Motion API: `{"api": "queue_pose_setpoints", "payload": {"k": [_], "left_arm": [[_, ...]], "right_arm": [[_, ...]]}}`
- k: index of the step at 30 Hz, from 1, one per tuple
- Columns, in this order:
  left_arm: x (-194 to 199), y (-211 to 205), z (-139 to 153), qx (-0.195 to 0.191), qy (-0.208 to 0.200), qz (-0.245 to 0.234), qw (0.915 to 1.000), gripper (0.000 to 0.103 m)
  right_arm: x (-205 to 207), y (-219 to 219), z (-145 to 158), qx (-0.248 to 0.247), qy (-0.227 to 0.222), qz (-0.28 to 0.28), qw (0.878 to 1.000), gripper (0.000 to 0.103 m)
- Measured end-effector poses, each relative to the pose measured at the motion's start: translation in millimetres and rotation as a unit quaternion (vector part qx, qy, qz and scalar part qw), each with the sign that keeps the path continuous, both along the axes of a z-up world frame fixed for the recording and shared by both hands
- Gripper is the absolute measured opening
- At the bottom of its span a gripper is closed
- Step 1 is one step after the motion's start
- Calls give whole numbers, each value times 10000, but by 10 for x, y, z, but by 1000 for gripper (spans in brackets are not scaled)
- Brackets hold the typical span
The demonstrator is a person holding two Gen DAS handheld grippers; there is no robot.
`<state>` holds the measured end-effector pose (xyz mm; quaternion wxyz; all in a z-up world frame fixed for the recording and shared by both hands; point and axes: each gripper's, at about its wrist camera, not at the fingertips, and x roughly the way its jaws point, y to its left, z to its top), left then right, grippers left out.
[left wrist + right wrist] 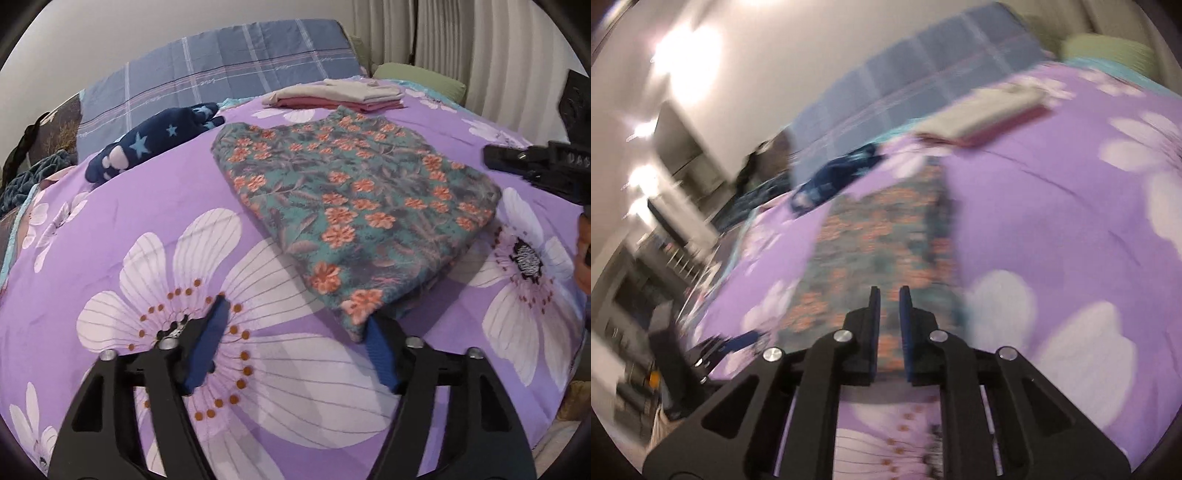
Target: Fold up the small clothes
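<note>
On bedspread (110, 206), folded floral garment (354, 206)

Folded garment (354, 206) on bedspread (110, 206), clothes stack (336, 96) behind.

Purple flowered bed (184, 206) bearing floral garment (354, 206), folded stack (332, 96), starred item (155, 140).

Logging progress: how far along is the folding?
Done: a folded stack sits at the bed's far end. In hand: nothing; the floral garment lies folded, left tongs open at its near corner, right tongs nearly closed, empty. Left: the starry navy piece, unfolded.
</note>
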<state>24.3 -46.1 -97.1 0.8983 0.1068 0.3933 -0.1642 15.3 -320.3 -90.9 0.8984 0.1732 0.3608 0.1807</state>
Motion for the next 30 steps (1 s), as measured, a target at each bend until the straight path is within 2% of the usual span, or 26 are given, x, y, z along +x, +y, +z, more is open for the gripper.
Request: {"api": "queue_pose_setpoints", "payload": {"k": [1, 2, 3, 5, 7, 9, 10, 11, 13, 15, 17, 18, 19, 21, 22, 23, 26, 27, 30], "left_arm": [[-4, -8, -15, 2, 44, -54, 10000, 51], [10, 8, -66, -23, 235, -106, 9997, 41], [21, 28, -110, -65, 376, -115, 9992, 40], [13, 82, -170, -153, 478, -137, 9986, 40], [-21, 92, -143, -157, 461, -195, 9986, 39], [-79, 82, -70, -216, 533, -430, 9974, 29], [-112, 88, -17, -272, 575, -538, 9965, 21], [-140, 103, 43, -321, 553, -619, 9960, 12], [-212, 110, 281, -544, 337, -833, 9945, 7], [-197, 101, 511, -856, 51, -928, 9920, 7], [-104, 6, 557, -870, -132, -999, 9911, 7], [-28, -71, 497, -740, -141, -986, 9923, 7], [41, -138, 399, -624, -36, -967, 9933, 7], [211, -270, 22, -278, 497, -982, 9935, 7], [236, -304, -135, -129, 595, -972, 9934, 7], [180, -316, -191, -118, 387, -977, 9944, 6], [100, -343, -111, -23, 374, -1002, 9943, 8], [101, -336, -102, -23, 401, -989, 9943, 8], [95, -349, -61, 34, 404, -1018, 9940, 13]], "right_arm": [[63, 78, -101, -565, 249, -131, 9980, 12], [110, 87, -212, -888, 468, -255, 9946, 6], [141, 62, -336, -1021, 662, -325, 9920, 2], [97, -46, -395, -731, 692, -374, 9942, 0], [56, -32, -307, -899, 677, -332, 9931, 0], [42, -11, -221, -908, 653, -290, 9933, 0], [27, -15, -178, -859, 609, -247, 9941, 0], [20, -2, -82, -766, 443, -144, 9960, 6], [15, 25, 44, -693, 136, -24, 9975, 6], [102, 100, 127, -635, -25, 86, 9979, 6], [171, 147, 148, -568, -95, 205, 9981, 6], [230, 179, 109, -618, -39, 235, 9978, 6], [319, 220, 3, -832, 210, 163, 9962, 6], [424, 234, -237, -1143, 654, 49, 9913, 2], [403, 193, -324, -1036, 601, 38, 9928, 0], [369, 174, -331, -1027, 543, 45, 9932, 0], [309, 188, -238, -1122, 469, 108, 9925, 0], [320, 176, -213, -1039, 486, 143, 9933, 1], [374, 94, -83, -708, 428, 248, 9963, 15]]}}
